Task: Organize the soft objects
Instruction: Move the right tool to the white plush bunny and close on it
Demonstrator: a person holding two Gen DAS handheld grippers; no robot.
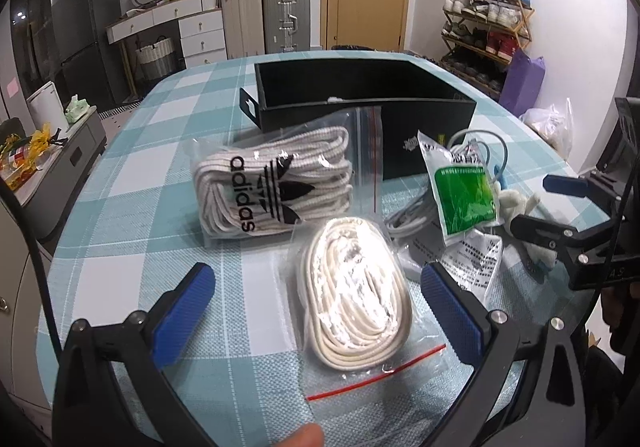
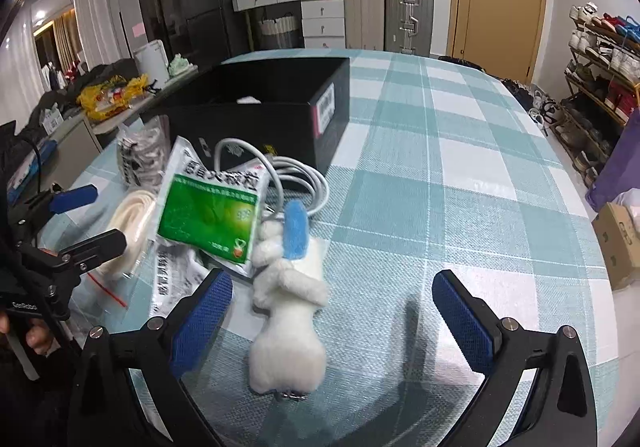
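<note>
My left gripper [image 1: 318, 301] is open, its blue pads either side of a clear bag of cream laces [image 1: 356, 295] lying on the table. Beyond it lies an adidas bag of white laces [image 1: 272, 187]. My right gripper [image 2: 332, 311] is open around a white plush toy [image 2: 290, 311] with a blue ear. A green and white packet [image 2: 210, 215] and a grey coiled cable [image 2: 296, 175] lie just behind the toy. An open black box [image 1: 360, 95] stands further back and also shows in the right wrist view [image 2: 256, 107].
The table has a teal and white checked cloth [image 2: 440, 167]. Suitcases [image 1: 286, 17], drawers and a door stand behind the table. A shoe rack [image 1: 486, 27] is at the right. The right gripper shows at the right of the left wrist view [image 1: 560, 215].
</note>
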